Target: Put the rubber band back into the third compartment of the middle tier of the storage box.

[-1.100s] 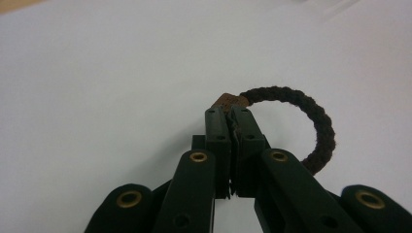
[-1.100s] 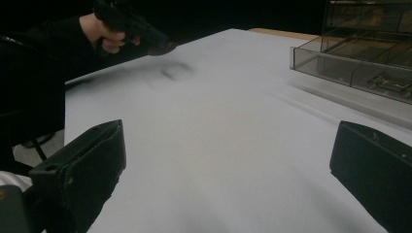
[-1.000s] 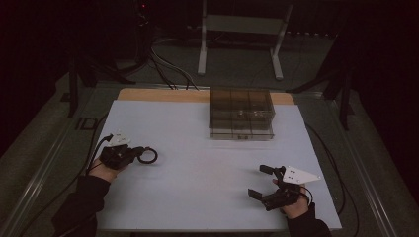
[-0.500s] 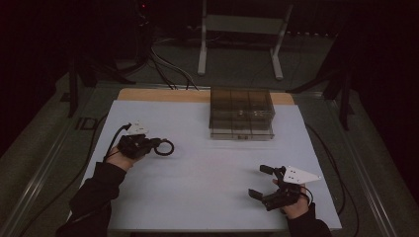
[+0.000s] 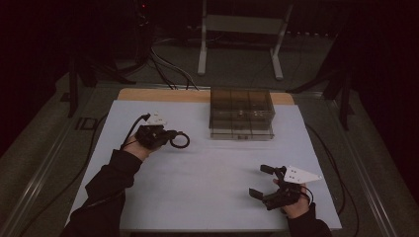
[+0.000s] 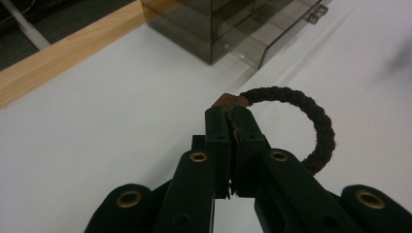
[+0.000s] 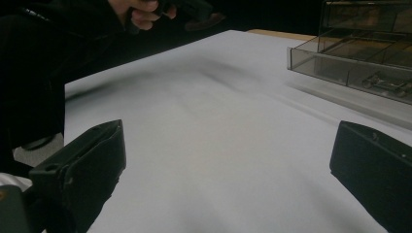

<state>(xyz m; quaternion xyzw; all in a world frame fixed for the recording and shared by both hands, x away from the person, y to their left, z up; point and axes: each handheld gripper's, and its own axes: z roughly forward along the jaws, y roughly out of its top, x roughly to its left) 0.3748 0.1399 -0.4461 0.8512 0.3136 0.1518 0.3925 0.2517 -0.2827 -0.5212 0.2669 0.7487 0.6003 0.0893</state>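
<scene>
A dark braided ring [image 6: 311, 116] with a small brown band [image 6: 230, 100] hangs from my left gripper [image 6: 231, 112], whose jaws are shut on it at the band. In the high view the ring [image 5: 180, 140] sticks out to the right of the left gripper [image 5: 168, 137], above the white mat's left half. A smoky clear drawer box [image 5: 241, 114] stands at the mat's far middle, to the right of the ring. My right gripper [image 5: 262, 181] rests near the mat's front right with its jaws wide apart and nothing between them.
The white mat [image 5: 207, 187] lies on a wooden table whose bare edge [image 5: 148, 94] shows at the back. In the right gripper view the box [image 7: 364, 53] shows a low drawer with a small handle [image 7: 386, 82]. Cables [image 5: 94, 148] trail off the mat's left side.
My left gripper has carried the ring to the right and farther up the mat, toward the drawer box. The right gripper has stayed where it was, open.
</scene>
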